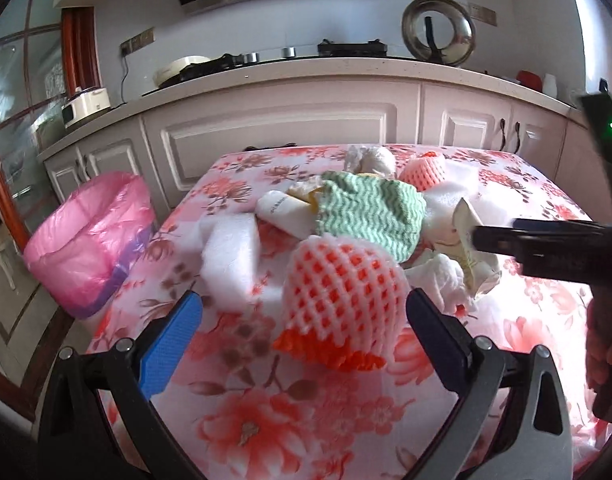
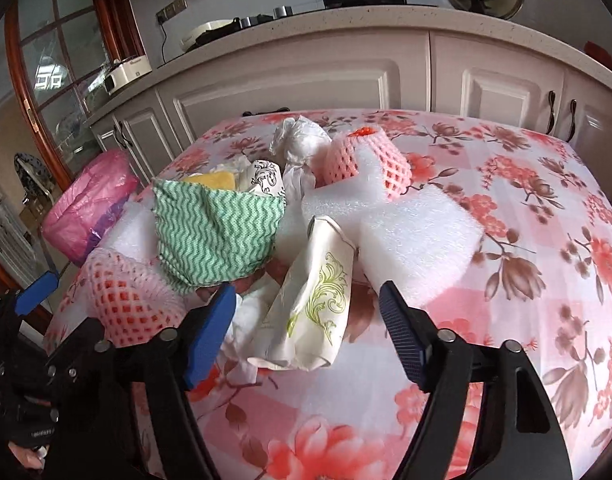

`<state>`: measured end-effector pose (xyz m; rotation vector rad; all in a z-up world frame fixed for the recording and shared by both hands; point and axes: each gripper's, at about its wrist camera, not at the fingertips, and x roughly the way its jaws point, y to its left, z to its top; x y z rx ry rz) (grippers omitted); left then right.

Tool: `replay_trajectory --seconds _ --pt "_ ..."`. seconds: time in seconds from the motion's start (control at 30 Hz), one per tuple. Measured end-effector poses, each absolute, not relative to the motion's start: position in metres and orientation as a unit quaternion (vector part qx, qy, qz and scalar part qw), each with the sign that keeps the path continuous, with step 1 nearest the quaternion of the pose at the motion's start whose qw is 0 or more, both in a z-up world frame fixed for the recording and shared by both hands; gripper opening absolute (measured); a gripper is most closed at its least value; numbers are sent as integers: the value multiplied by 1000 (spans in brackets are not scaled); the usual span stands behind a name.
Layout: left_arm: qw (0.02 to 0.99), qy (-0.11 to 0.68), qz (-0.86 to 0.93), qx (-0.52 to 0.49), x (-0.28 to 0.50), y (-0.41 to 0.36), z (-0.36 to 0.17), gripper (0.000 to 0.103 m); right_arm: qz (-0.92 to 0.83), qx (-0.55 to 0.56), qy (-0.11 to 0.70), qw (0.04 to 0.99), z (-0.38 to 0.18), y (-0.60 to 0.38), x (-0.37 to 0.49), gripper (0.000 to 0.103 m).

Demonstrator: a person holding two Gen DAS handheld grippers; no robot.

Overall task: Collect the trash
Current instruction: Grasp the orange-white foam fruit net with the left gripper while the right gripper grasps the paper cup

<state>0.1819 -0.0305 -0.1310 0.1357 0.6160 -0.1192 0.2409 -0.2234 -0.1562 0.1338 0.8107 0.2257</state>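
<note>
Trash heap mid-table on the floral pink tablecloth (image 2: 526,208). Crushed white paper cup with green scroll print (image 2: 314,304) lies at 12 o'clock between the right gripper (image 2: 308,312) jaws, which stand part-open, pads not touching it. Orange-and-white foam fruit net (image 1: 338,284) sits at 12 o'clock between the wide-open left gripper (image 1: 303,312) jaws, unheld. Green zigzag cloth (image 2: 213,236) at 10 o'clock of the cup. Pink-lined bin (image 1: 85,232) off the table edge, 9 o'clock. Best: centre pads, pinch the cup's flattened body, avoid snagging tissue beneath.
</note>
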Motion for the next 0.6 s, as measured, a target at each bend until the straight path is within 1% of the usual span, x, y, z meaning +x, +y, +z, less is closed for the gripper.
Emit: replay_trajectory --seconds 0.07,0.13,0.17,0.23,0.3,0.4,0.43,0.47,0.53,0.57,0.6 --pt "947 307 -63 63 187 -34 -135 98 103 76 410 903 -167 -225 251 63" --pt "947 310 -67 57 192 -35 -138 98 104 87 425 895 -178 -229 257 57" --pt "946 312 -70 55 196 -37 -139 97 111 96 432 890 -184 -231 258 55" --pt "945 315 -70 56 202 -40 -142 93 121 109 428 889 -186 -236 254 48" --pt "944 317 -75 55 207 -43 -142 90 119 105 425 891 -184 -237 249 48" --pt "942 320 -80 57 213 -50 -145 83 124 108 422 891 -184 -244 241 48" --pt "942 321 -84 57 212 -51 -146 78 125 111 422 891 -184 -247 239 48" --pt "941 323 -88 59 212 -53 -148 68 126 113 421 891 -184 -249 235 48" --pt "939 323 -93 66 209 -57 -151 62 126 113 418 892 -183 -253 229 48" --pt "941 319 -93 69 205 -58 -151 56 128 113 418 892 -183 -254 226 48" --pt "942 315 -94 72 202 -59 -150 53 129 113 416 893 -181 -255 222 48"
